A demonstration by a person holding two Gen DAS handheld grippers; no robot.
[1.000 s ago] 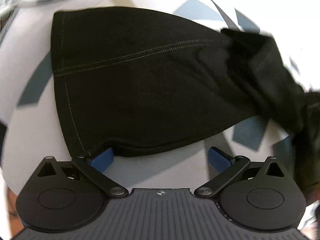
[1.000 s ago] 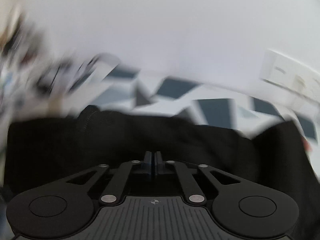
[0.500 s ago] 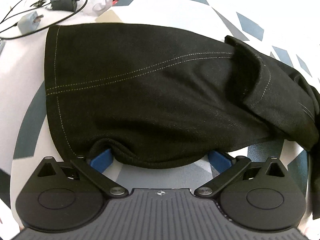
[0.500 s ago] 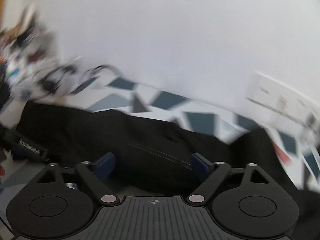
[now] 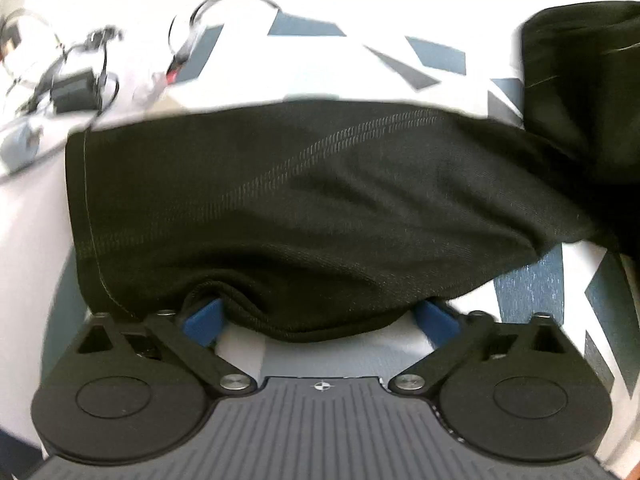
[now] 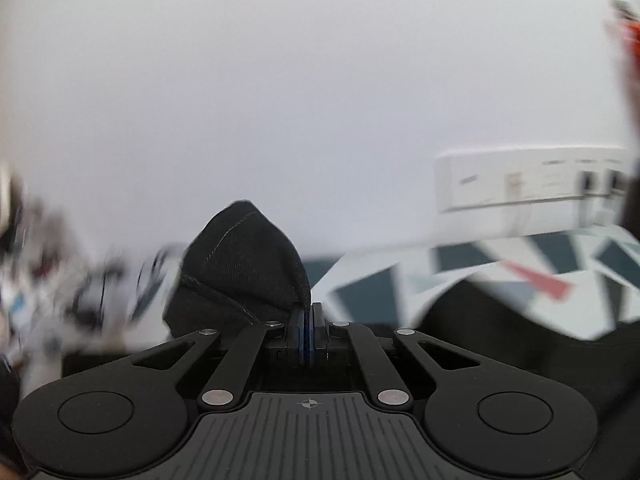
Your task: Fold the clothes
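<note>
A black garment (image 5: 304, 208) with pale stitched seams lies on a white cloth with blue-grey triangles (image 5: 532, 288). My left gripper (image 5: 318, 318) is open, its blue pads (image 5: 200, 316) on either side of the garment's near folded edge, which bulges between them. Another part of the garment hangs raised at the upper right (image 5: 580, 80). My right gripper (image 6: 308, 320) is shut on a fold of the black garment (image 6: 244, 264) and holds it up above the table. More black cloth lies below it to the right (image 6: 500, 328).
Cables and a small black adapter (image 5: 74, 88) lie at the far left of the table. A white wall with a white socket strip (image 6: 528, 180) stands behind the table. Blurred clutter lies at the left in the right wrist view (image 6: 48, 292).
My right gripper has shut on a fold of the garment and lifted it. My left gripper has pushed further onto the near edge, which now bulges between its pads.
</note>
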